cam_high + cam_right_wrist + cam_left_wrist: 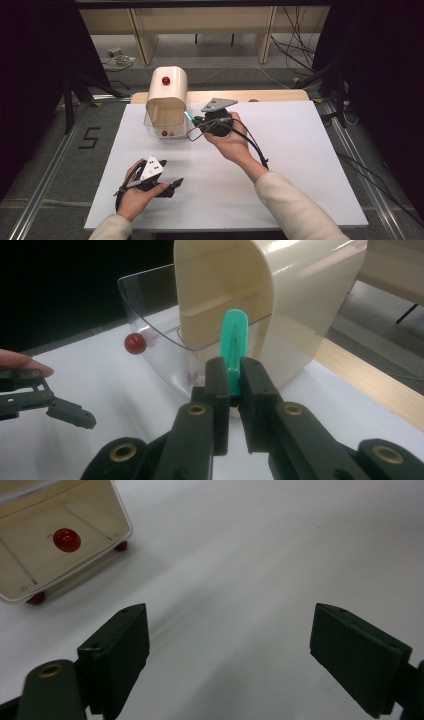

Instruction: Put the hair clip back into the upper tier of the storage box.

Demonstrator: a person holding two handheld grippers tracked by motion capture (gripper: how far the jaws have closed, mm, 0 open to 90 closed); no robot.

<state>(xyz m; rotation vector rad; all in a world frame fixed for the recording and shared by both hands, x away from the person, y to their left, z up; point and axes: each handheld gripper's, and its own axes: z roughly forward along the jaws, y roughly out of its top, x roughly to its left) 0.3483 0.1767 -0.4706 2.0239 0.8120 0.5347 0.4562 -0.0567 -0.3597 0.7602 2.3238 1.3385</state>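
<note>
Teal flat stick (234, 337), rounded tip up, clamped in right gripper (231, 385); left gripper (230, 650) gapes.

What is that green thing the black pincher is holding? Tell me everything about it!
The green stick is a flat turquoise strip that looks like plastic, with a rounded tip and a groove down its middle. The right gripper has its jaws shut on its lower end, so only the upper part shows. It points up toward the open mouth of the cream box, just beside the box's clear curved door. Whether it touches the box cannot be told.
</note>
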